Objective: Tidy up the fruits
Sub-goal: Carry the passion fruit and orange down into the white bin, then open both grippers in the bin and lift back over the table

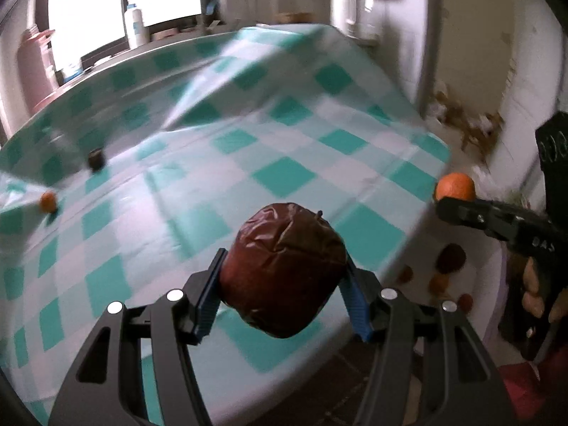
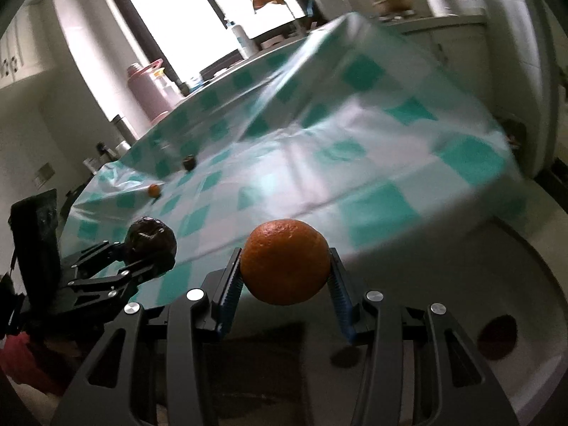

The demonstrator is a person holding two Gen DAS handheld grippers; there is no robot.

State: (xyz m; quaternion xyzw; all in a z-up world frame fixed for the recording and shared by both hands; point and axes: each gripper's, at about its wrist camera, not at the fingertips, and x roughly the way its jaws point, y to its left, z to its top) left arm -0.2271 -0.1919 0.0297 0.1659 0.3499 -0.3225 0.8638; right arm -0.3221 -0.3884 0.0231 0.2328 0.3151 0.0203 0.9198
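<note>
a home kitchen: checked tablecloth (image 1: 284, 135), counter (image 2: 443, 23), pink thermos (image 2: 151, 88) by window (image 2: 213, 7).

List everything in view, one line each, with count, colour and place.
Apple: one, dark red, wrinkled, held in the left gripper.
Orange: one, orange, held in the right gripper.
Small orange fruit: one, orange, on the tablecloth at its left side.
Small dark object: one, blackish, on the tablecloth behind it.
Tablecloth: one, teal and white check, covering the table.
Bottle: one, white, by the window.
Left gripper: black, blue pads.
Right gripper: black, blue pads.
</note>
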